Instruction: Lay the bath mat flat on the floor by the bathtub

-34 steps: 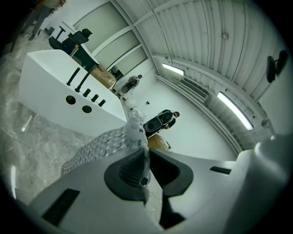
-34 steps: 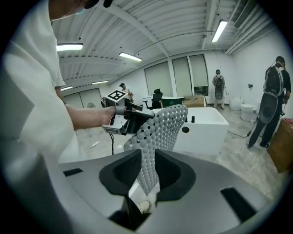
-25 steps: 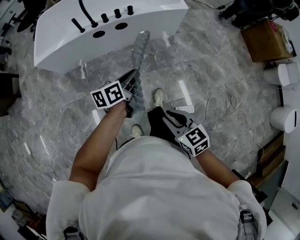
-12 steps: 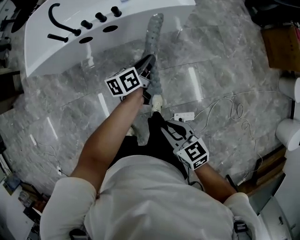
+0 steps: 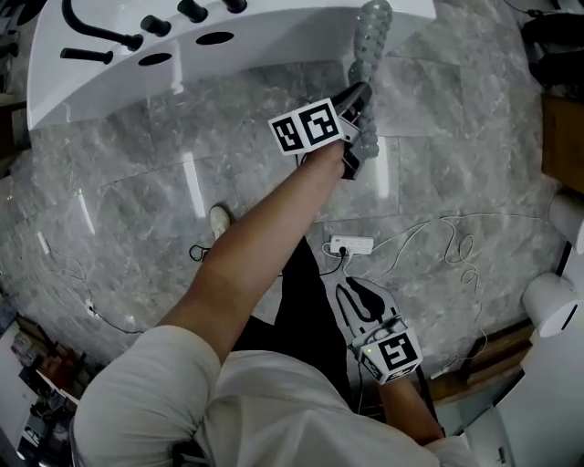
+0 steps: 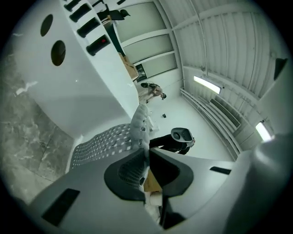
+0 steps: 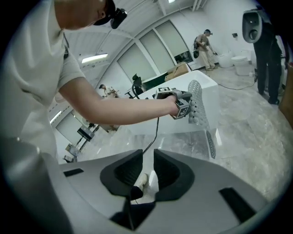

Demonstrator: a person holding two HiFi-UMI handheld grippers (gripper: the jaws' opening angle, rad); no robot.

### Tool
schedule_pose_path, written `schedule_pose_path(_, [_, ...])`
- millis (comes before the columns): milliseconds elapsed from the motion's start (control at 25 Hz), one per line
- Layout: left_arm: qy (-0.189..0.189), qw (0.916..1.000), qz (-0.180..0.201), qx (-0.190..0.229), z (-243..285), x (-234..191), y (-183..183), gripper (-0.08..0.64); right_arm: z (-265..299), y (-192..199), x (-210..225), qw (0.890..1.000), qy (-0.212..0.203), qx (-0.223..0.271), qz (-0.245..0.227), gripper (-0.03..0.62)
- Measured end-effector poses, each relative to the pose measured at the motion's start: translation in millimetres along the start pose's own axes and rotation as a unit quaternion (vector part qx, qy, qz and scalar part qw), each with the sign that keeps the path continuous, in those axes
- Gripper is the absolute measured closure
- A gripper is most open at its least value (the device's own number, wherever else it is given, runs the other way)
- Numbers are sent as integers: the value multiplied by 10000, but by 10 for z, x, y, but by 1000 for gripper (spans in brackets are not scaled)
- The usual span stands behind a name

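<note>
While left claw (image 5: 358, 95) is clamped on mat (image 5: 372, 22) edge, mat hangs bunched in air beside tub (image 5: 274, 46), not on floor (image 5: 137, 173). Right claw (image 5: 358, 297) slightly apart, empty, low near leg (image 5: 294, 290). Advice: right grabs free edge, spread wide, lower evenly along tub side.

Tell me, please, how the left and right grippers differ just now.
The left gripper is shut on the mat; the right gripper is open and empty. The left reaches out by the bathtub; the right hangs back near the person's body. Each carries a marker cube.
</note>
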State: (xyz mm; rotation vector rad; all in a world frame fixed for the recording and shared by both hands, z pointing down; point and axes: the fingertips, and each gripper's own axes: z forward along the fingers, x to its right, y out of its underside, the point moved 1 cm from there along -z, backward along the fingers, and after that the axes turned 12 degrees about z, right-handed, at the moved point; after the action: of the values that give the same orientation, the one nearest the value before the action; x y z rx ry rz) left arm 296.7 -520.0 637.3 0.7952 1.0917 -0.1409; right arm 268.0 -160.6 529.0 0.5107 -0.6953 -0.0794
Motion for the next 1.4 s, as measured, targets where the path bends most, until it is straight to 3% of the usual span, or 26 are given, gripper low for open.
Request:
schedule_pose_path(120, [-268, 9994, -217, 76, -20, -670, 149, 511, 243, 108, 16, 9933, 93, -552, -1010, 517])
schedule_pose_path(200, [-508, 9983, -281, 87, -144, -1131, 235, 511, 411, 191, -33, 9873, 58, -850, -1338, 517])
schedule_pose_path(440, [-1226, 9924, 24, -21, -697, -2385, 143, 511, 860, 261, -67, 9870, -246, -1063, -1178, 522])
schedule_pose_path(680, [-1794, 9833, 212, -226, -1345, -3301, -1, 511, 1233, 326, -56, 9808, -130, -1326, -1423, 525])
schedule_pose_path(1000, [-2504, 9670, 364, -314, -2093, -4180, -312, 511, 1598, 530, -360, 9738, -159, -1640, -1570, 523])
schedule_pose_path(1400, [-2912, 9511, 689, -768, -2656, -4704, -489, 509, 1916, 587, -742, 9695, -114, -1723, -1737, 523])
